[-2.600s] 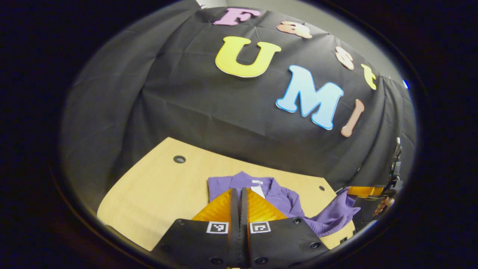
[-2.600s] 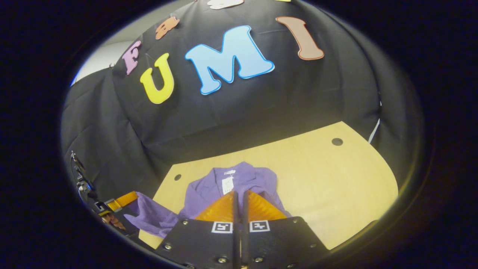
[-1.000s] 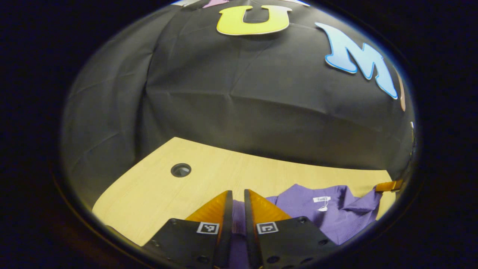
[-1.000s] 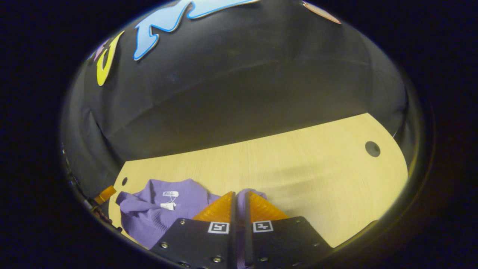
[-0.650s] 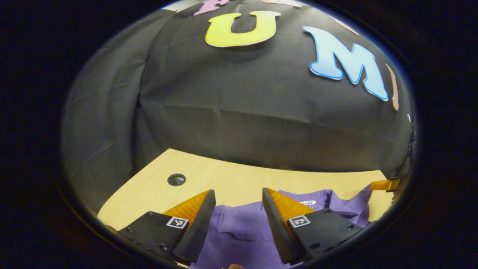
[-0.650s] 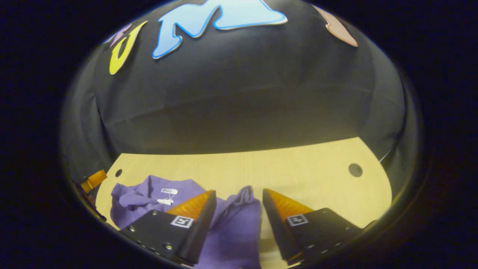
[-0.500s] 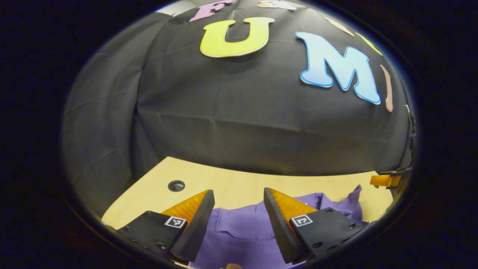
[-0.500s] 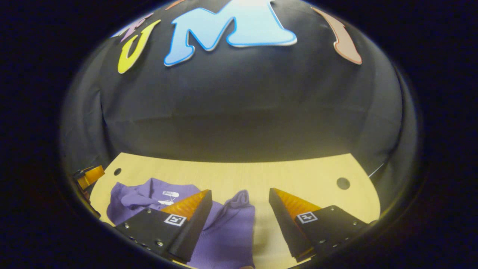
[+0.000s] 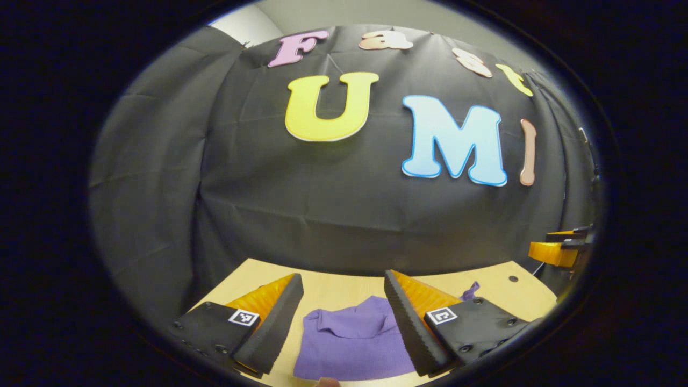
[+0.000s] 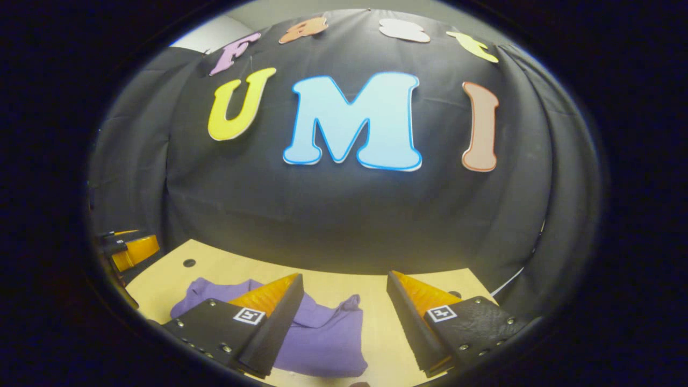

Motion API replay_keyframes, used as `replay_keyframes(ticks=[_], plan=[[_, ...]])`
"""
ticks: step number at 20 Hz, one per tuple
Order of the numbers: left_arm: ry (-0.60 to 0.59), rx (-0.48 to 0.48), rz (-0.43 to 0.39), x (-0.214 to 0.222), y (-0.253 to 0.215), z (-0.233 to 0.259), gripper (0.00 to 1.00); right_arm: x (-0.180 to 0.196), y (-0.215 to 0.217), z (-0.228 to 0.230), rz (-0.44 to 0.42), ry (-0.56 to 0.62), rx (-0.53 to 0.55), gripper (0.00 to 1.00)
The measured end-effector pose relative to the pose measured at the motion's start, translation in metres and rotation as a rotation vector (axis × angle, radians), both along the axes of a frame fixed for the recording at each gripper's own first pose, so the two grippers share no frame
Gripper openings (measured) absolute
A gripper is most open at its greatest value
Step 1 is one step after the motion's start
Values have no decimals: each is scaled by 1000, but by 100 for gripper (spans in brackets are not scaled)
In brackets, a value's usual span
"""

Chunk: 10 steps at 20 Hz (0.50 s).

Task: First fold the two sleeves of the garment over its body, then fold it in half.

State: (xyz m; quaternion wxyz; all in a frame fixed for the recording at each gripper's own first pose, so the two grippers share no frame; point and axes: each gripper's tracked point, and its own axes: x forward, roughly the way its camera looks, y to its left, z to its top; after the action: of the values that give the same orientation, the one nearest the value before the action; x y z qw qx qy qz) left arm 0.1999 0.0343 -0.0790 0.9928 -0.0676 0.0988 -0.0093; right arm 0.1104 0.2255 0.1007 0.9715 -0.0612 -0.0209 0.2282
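Your garment [image 9: 352,344] lies on the table [image 9: 333,282] as a purple bundle, one layer of cloth doubled over another, and in the left gripper view it sits low in the middle, framed between the two fingers of your left gripper [image 9: 344,290] with a rumpled ridge along its far edge. A small purple tip of the cloth [image 9: 472,291] pokes up past the right-hand finger in that view, near a small hole in the tabletop [image 9: 509,279]. In the right gripper view the garment [image 10: 328,338] spreads from the lower left toward the centre, partly hidden behind the left-hand finger of your right gripper [image 10: 345,287], and a little peak of fabric stands up at its right end; bare wood lies under the other finger. Both of your grippers are spread wide, with a broad gap between the orange-faced fingers, and neither has hold of anything (the cloth lies on the table below them; whether a finger brushes it cannot be told). Each gripper also catches the other at the rim of its view: the orange end of the right gripper shows at the far right edge of the left gripper view, and the orange end of the left gripper at the far left edge of the right gripper view, above the table's corner. Behind the table hangs the black cloth wall [image 10: 349,215], creased in long folds.
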Motion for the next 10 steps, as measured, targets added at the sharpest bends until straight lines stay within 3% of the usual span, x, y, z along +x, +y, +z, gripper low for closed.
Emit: replay_keyframes(ticks=[6,10], plan=[[-89,-9,-54,-72,-2,52,98,-96,-23,20,-34,-114,25,93],[-137,-6,-78,-110,-3,75,96,-140,-44,21,-72,-152,36,92]])
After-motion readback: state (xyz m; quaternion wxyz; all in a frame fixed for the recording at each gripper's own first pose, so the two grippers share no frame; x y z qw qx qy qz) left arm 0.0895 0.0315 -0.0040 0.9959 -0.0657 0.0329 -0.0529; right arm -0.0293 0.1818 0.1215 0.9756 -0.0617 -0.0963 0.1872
